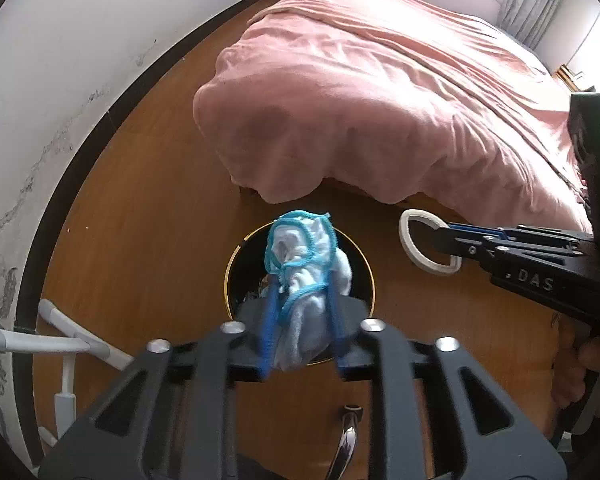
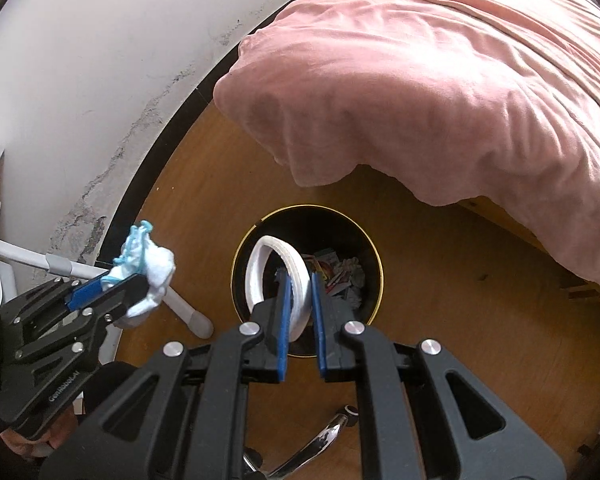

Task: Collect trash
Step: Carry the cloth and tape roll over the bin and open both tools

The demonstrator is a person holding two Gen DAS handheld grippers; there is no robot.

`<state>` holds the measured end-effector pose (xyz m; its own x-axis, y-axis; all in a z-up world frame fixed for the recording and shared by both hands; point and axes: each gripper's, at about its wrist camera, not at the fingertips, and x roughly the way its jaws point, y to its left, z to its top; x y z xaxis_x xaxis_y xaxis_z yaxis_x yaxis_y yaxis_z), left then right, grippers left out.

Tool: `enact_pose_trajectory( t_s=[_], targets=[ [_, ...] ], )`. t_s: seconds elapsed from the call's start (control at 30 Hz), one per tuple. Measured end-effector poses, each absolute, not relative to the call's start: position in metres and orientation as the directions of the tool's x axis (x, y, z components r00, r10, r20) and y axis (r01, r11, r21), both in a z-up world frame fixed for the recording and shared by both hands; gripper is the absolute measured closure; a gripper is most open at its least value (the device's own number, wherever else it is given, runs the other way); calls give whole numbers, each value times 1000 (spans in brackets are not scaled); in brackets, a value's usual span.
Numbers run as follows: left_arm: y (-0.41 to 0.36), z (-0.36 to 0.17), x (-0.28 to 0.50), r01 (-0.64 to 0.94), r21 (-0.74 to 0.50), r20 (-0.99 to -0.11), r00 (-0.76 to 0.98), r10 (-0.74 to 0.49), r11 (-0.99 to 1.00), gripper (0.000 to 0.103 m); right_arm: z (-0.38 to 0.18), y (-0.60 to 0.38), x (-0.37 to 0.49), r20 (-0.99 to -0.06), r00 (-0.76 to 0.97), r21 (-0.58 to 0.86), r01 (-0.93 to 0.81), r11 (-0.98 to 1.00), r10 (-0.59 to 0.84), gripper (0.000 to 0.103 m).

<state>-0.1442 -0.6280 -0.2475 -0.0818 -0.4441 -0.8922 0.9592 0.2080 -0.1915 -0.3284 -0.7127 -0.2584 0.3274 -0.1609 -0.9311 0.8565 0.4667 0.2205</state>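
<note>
— While the left claw (image 1: 302, 300) hangs above the floor, what is between its blue fingers (image 1: 269, 320)?
— It pinches a crumpled white and blue wad (image 1: 306, 276), with a light blue cord around it. From the left wrist view, the wad is over the mouth of the black bin (image 1: 364, 268).
— And the right claw (image 2: 300, 308)?
— It is pressed on a white ring (image 2: 278, 280), which looks like a tape roll. The ring stands upright between the fingers, over the bin opening in the right wrist view.
— What is in the bin?
— Some paper and small packets lie at the bottom; I cannot tell more.
— What is around it?
— The bin stands on the brown wooden floor (image 2: 440, 280), near the corner of a bed with a pink blanket (image 2: 440, 92). A white wall (image 1: 60, 80) with cracked paint is on the left, and white tube legs (image 2: 180, 304) stand beside it.
</note>
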Motion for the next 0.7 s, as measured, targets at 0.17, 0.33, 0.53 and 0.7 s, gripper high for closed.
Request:
enact_pose_trajectory(
  t_s=[0.17, 0.33, 0.53, 0.7],
  targets=[
    [-629, -247, -144, 959, -190, -887, -75, -455, 211, 49, -262, -715, -328, -933, 328, 225, 854, 468, -149, 92],
    [-626, -242, -145, 961, -184, -885, -72, -460, 204, 40, -266, -715, -324, -936, 326, 228, 853, 469, -136, 91],
    [-621, -225, -145, 965, -170, -872, -54, -487, 199, 32, -252, -714, -326, -919, 344, 222, 855, 469, -191, 36],
    [-612, -197, -146, 967, -164, -853, -38, -521, 197, 26, -235, -713, -333, -906, 350, 216, 864, 454, -236, 36]
  ],
)
